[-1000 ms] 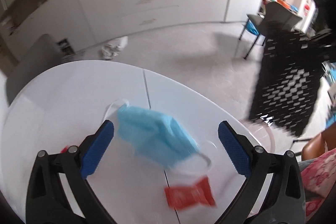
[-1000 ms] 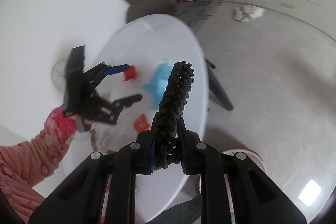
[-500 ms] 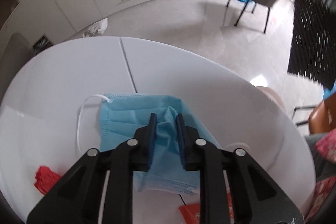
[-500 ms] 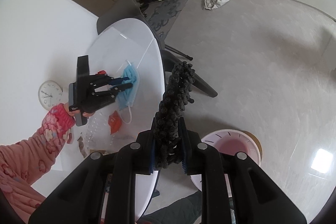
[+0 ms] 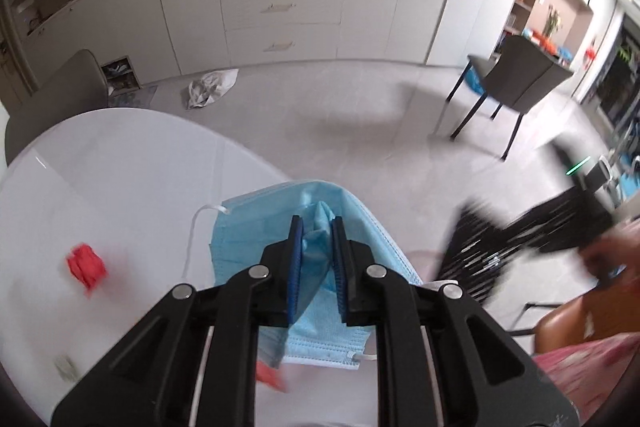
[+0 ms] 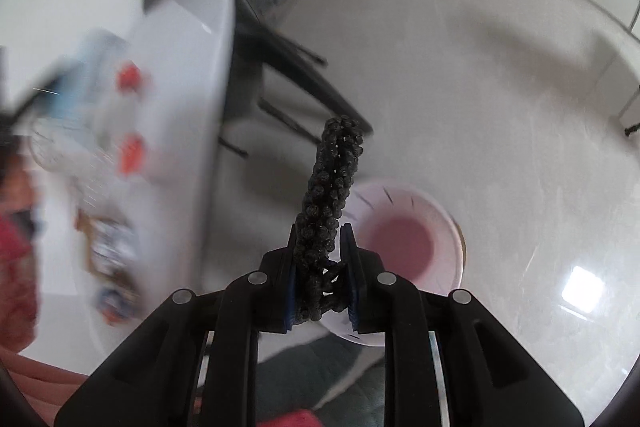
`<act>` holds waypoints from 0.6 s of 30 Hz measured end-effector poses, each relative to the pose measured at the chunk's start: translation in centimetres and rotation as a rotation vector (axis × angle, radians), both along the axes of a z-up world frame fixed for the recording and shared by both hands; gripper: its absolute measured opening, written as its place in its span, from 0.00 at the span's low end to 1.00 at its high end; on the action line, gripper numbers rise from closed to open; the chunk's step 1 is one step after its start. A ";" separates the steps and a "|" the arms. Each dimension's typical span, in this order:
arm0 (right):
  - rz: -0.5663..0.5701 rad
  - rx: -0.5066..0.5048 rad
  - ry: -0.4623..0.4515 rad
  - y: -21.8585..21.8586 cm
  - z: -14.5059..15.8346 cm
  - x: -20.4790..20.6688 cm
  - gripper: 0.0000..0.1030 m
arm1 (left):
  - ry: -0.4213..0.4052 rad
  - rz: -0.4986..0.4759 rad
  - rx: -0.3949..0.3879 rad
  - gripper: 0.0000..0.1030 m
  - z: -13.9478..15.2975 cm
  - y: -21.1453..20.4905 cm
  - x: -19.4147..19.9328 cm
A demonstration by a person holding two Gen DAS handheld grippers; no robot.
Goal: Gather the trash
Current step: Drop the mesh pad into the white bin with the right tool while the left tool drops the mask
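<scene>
Pale cabinets [image 5: 280, 7] and a grey floor [image 5: 340, 131] fill the background of what I see, with a dark chair [image 5: 516, 79] off to the right and crumpled white trash [image 5: 210, 89] lying on the floor near the cabinets. Nearer to me, the white table [image 5: 100, 187] curves under my left gripper [image 5: 316, 259], whose jaws are pinched tight on a fold of the blue face mask [image 5: 256, 227], its white ear loop [image 5: 196, 231] trailing over the tabletop. My right gripper [image 6: 322, 267] is clamped on a black mesh net [image 6: 332, 183], which hangs over the floor just above a pink-and-white bin [image 6: 420, 227]. Smallest, a crumpled red wrapper [image 5: 86, 265] sits on the table, well left of the mask.
</scene>
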State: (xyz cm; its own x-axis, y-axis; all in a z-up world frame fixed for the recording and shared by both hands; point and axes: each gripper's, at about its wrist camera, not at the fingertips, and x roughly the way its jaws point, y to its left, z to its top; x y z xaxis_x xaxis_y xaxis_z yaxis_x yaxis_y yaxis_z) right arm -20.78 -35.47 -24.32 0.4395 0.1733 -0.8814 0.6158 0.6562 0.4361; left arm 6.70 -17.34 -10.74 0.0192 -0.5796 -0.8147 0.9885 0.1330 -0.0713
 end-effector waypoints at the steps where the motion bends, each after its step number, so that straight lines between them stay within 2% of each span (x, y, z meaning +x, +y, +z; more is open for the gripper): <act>1: 0.015 0.007 0.034 0.2 -2.8 0.3 0.20 | 0.017 0.012 0.001 0.14 0.2 0.2 -1.9; 4: 0.067 0.032 0.111 1.2 -9.1 1.0 0.21 | 0.102 0.036 0.028 0.14 -0.3 -0.1 -5.7; 6: 0.111 0.021 0.160 1.9 -11.9 1.5 0.32 | 0.167 0.053 0.056 0.14 -1.6 -0.3 -8.4; 8: 0.133 0.006 0.201 2.2 -13.5 1.4 0.69 | 0.173 0.058 0.095 0.14 -3.2 -0.7 -11.2; 12: 0.163 -0.039 0.209 2.3 -12.8 -0.2 0.82 | 0.188 0.063 0.157 0.14 -6.0 -1.4 -14.7; 13: 0.166 -0.076 0.215 1.8 -11.7 -1.0 0.86 | 0.189 0.064 0.169 0.14 -6.6 -1.7 -15.2; 18: 0.125 -0.210 0.224 -0.5 -7.1 -5.7 0.92 | 0.176 0.071 0.238 0.14 -10.4 -2.9 -17.6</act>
